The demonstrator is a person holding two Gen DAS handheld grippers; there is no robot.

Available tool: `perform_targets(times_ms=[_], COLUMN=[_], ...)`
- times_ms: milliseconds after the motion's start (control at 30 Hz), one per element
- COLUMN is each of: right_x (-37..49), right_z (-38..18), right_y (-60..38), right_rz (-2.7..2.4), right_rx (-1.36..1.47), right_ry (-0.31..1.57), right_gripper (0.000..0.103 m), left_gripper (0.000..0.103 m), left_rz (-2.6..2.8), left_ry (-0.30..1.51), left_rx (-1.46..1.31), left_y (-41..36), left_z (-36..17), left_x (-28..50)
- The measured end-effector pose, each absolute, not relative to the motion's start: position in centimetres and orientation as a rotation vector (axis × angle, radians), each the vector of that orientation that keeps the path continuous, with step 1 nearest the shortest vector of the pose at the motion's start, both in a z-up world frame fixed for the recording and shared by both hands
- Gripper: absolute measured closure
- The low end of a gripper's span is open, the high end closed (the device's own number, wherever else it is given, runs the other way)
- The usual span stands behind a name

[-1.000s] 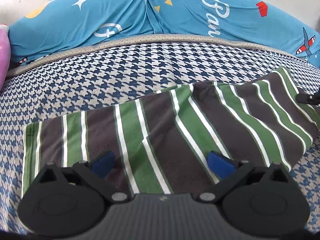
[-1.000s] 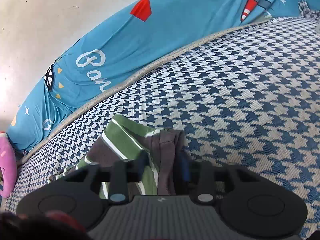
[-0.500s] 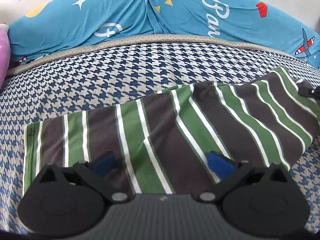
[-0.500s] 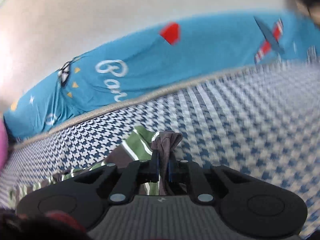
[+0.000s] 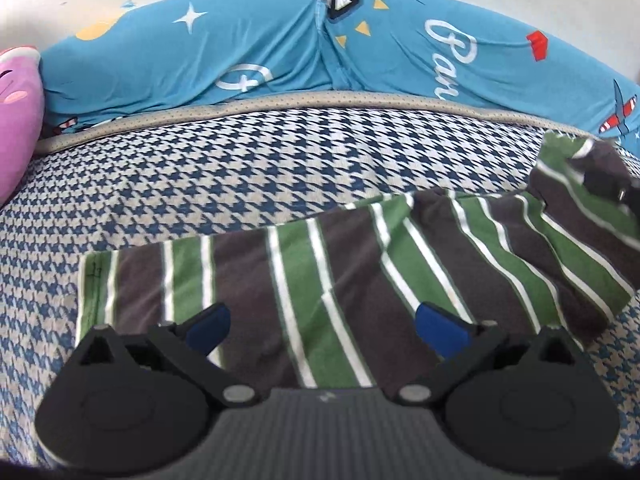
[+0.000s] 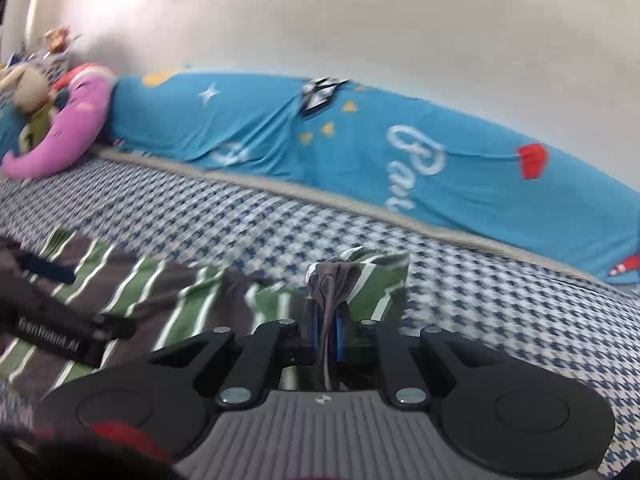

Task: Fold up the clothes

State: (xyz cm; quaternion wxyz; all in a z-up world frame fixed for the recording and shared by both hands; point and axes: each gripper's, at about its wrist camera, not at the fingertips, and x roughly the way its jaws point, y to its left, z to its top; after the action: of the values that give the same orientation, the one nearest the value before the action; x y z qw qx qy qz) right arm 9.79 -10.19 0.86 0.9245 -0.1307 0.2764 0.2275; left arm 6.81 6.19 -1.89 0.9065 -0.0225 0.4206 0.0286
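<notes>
Striped garment (image 5: pixel 340 292) spread on the houndstooth bed (image 5: pixel 240 168), long axis left to right, stripes crosswise; right end lifted; right hand-held gripper (image 6: pixel 327 332) clamped on a bunched grey fold; left hand-held gripper (image 5: pixel 324 328) spread wide above the cloth; blue printed bolster (image 5: pixel 280 52) along a pale wall (image 6: pixel 360 20); pink plush (image 6: pixel 76 120) at far left.

bed (image 5: pixel 200 184): houndstooth cover | on it: striped garment (image 5: pixel 320 264), probably a shirt

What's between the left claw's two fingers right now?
Only the striped garment, lying flat on the bed; the left claw is open over it, shown in the left wrist view.
</notes>
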Motion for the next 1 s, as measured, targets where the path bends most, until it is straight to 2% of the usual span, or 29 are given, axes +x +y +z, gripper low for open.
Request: perform_targets(times_ms=[233,333,467,533,700,1000], right_x=[9.1,8.9,8.8,8.7,8.1,10.5], right_z=[-1.3,-1.7,-0.9,-0.3,2.0,2.9], right_y=[-6.7,-6.5,-6.6,-7.1,-8.7,-11.7], right_rz=[0.564,0.593,0.642,0.683,0.755,0.516], right_rx=[-0.334,-0.332,-0.287,-0.243,-0.165,-0.057], right_ry=[0.634,0.648,0.672,0.691,0.676,0.627], right_gripper=[0.091,0.082,0.077,0.071,0.071,0.072], left_gripper=[0.000,0.000,0.000,0.000,0.000,0.000], left_rz=[0.077,0.082,0.086,0.087,0.095,0.100], left_ry=[0.868,0.869,0.872,0.871,0.865,0.860], left_rx=[-0.073,-0.080,-0.083,-0.084,-0.083,-0.075], left_y=[7.4,7.8,8.0,8.0,7.9,7.6], left_z=[-1.8,-1.8,-1.7,-1.7,-1.6,-1.6], left_x=[7.0,6.9,6.8,6.7,6.7,6.6])
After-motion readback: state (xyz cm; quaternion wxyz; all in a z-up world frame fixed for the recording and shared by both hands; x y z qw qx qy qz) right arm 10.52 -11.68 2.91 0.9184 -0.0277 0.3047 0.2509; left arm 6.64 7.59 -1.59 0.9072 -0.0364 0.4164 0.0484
